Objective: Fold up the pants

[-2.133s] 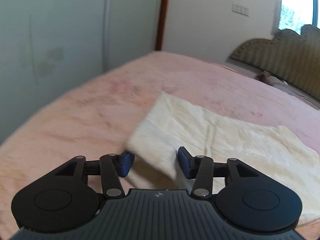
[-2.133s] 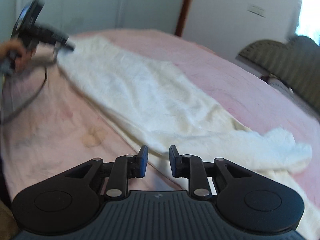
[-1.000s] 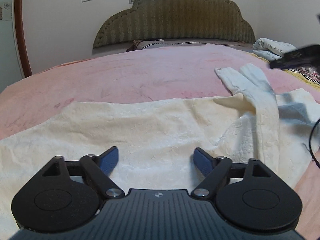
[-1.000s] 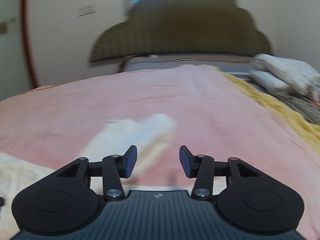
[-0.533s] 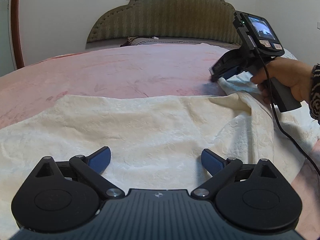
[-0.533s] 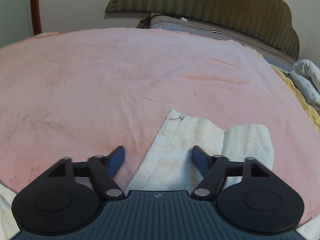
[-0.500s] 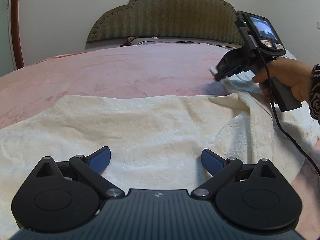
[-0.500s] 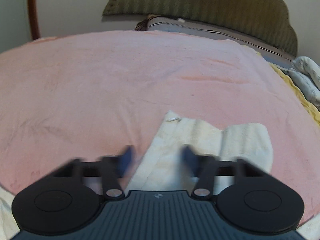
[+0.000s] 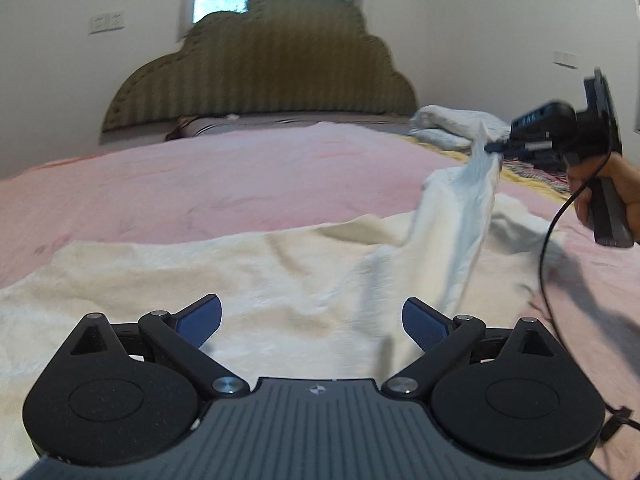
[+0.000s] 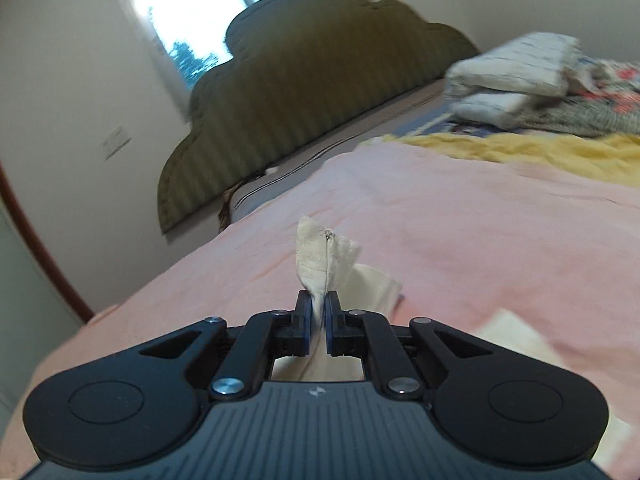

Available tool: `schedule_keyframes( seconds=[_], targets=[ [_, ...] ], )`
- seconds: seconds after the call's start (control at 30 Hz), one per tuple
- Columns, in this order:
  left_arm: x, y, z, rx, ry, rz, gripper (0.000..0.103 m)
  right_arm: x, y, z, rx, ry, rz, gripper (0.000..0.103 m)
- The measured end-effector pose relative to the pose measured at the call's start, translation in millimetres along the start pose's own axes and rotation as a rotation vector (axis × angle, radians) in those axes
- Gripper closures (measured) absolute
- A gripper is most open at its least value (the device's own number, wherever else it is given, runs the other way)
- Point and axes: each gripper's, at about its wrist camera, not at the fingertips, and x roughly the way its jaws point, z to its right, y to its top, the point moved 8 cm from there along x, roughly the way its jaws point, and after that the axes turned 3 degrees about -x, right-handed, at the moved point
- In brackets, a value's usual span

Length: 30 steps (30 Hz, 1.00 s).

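Note:
Cream-white pants (image 9: pixel 248 276) lie spread across the pink bed cover. My left gripper (image 9: pixel 312 316) is open and empty, low over the middle of the cloth. My right gripper (image 10: pixel 317 322) is shut on a corner of the pants (image 10: pixel 320 256), which sticks up between its fingers. In the left wrist view the right gripper (image 9: pixel 494 147) shows at the far right, holding that end of the pants (image 9: pixel 468 200) lifted off the bed.
The pink bed cover (image 9: pixel 240 184) reaches back to an olive padded headboard (image 9: pixel 260 76). Folded white bedding (image 10: pixel 516 76) and a yellow blanket (image 10: pixel 540 148) lie at the right. A cable (image 9: pixel 548 256) hangs from the right gripper's handle.
My right gripper has shut on the pants' end and lifted it off the bed. My left gripper has stayed open over the cloth.

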Motion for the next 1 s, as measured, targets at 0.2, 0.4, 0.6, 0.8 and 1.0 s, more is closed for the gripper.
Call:
schedule_keyframes(
  seconds=[0.2,0.4,0.6,0.8,1.0],
  targets=[
    [10.9,-2.8,50.3,0.15,-0.063,-0.038,0.005,-25.9,-40.6,77.1,0.145,-0.048,-0.072,0.095],
    [36.7,-10.0,93.5,0.361,-0.027,-0.041,0.007,-10.6,-61.5,95.9,0.271,0.011,-0.127,0.077],
    [59.9,-20.2,115.0,0.375,-0.028,-0.087,0.039,4.9,-45.3,88.9,0.29,0.06,-0.106,0.094],
    [68.5,-14.2,102.0,0.219,-0.078,-0.121,0.092,-20.0,-14.7,67.5,0.268,0.185,-0.036,0.097],
    [40.8,55.1,56.4,0.042,0.102,0.178,0.09,-11.7,34.1,21.4,0.157,0.287,0.022,0.097]
  ],
)
